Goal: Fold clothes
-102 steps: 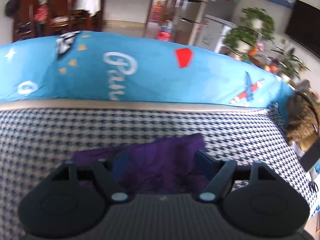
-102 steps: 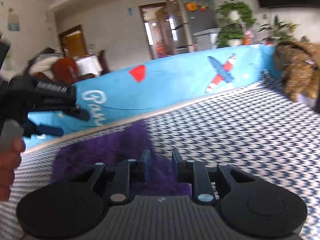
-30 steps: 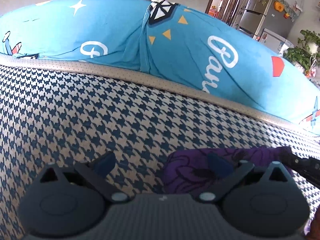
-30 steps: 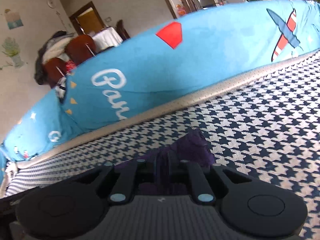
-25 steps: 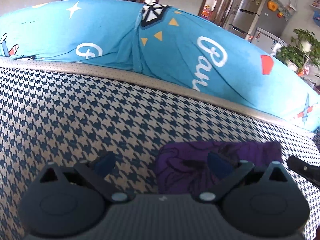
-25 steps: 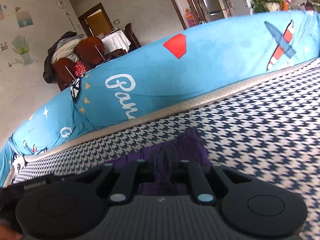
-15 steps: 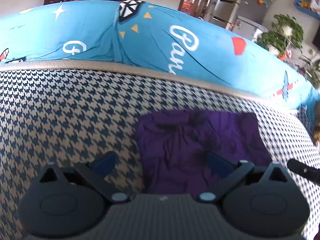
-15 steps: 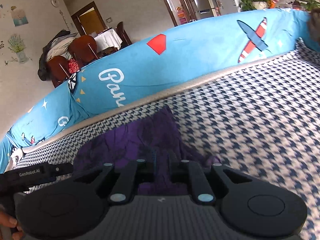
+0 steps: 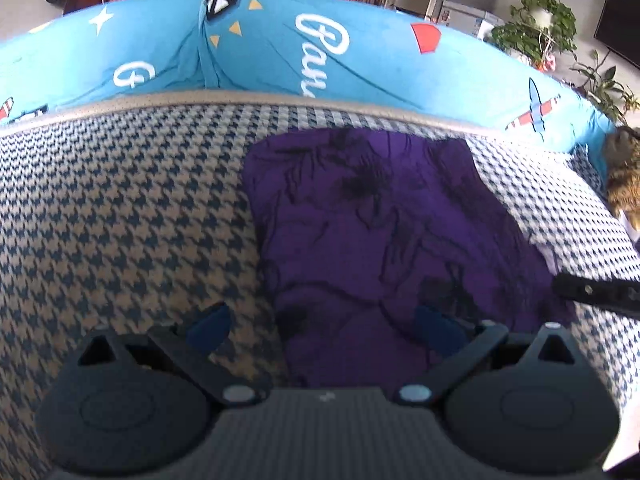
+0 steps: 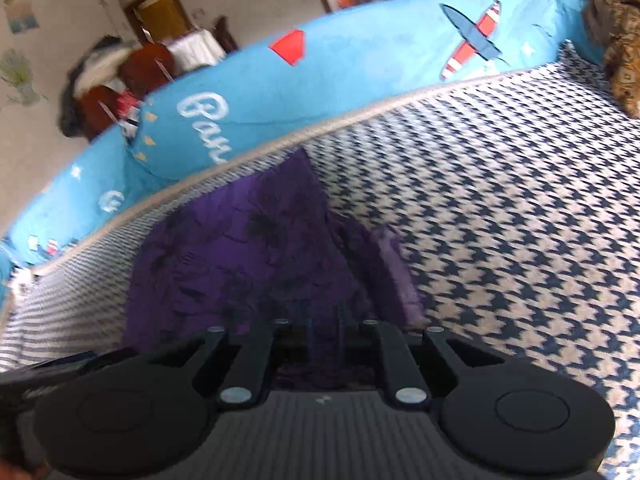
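Note:
A purple garment [image 9: 380, 232] with a dark flower print lies spread flat on the houndstooth-covered surface [image 9: 120, 216]. My left gripper [image 9: 322, 322] is open and hovers over the garment's near left edge. One blue pad [image 9: 208, 322] is over bare houndstooth, the other pad [image 9: 436, 324] over purple cloth. In the right wrist view the same garment [image 10: 248, 240] runs away from me, and a folded flap [image 10: 384, 268] shows along its right side. My right gripper [image 10: 324, 316] is shut on the purple garment at its near edge. Part of the right gripper [image 9: 592, 294] shows in the left wrist view.
A long blue cushion [image 9: 320, 48] with white lettering and a plane print borders the far edge. A brown patterned bundle [image 10: 624, 64] sits at the far right corner. Bare houndstooth surface [image 10: 520, 220] lies right of the garment. Chairs, a fridge and plants stand beyond.
Both views have risen and tipped down, so the garment now shows spread out flat and larger. The right gripper stays shut on its near edge; the left stays open.

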A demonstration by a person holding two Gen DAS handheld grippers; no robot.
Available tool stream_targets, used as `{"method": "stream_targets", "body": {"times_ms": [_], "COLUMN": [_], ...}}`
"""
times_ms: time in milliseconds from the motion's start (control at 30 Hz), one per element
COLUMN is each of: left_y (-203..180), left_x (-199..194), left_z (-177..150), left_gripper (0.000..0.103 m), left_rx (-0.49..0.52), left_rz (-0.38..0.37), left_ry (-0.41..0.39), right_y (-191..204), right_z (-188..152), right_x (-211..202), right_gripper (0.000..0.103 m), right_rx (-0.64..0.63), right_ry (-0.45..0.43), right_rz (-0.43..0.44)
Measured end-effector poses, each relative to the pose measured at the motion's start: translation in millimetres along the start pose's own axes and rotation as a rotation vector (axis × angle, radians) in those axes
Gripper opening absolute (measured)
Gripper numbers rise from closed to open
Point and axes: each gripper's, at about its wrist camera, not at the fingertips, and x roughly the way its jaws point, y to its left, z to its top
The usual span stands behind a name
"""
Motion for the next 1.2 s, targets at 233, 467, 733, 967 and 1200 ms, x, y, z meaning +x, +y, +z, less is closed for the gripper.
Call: {"method": "stream_targets", "body": {"times_ms": [233, 467, 733, 967, 1200], "left_y": [1, -5, -14, -15, -17], "left_x": [14, 6, -15, -23, -23], "left_z": [-12, -14, -15, -16, -16], "left_gripper": [0.103, 0.103, 0.103, 0.103, 0.103], "left_rx": [0.005, 0.028, 0.059, 0.057, 0.056], "left_rz": [0.004, 0.028, 0.049, 0.077, 0.122], "left_ry": [0.021, -0.003, -0.036, -0.031, -0.026], "right_y": [-13, -18, -8, 6, 20], "right_z": [-2, -2, -1, -3, -11], "right_x": [21, 16, -4, -15, -16], "right_gripper": [0.017, 0.024, 0.026, 0.027, 0.032], "right_rx": [0.062, 0.106, 0.069, 0.001, -0.075], "right_ry": [0.082, 0.065, 0.004, 0.007, 0.023], "right_rz": [-0.097, -0.102, -0.103, -0.078, -0.077]}}
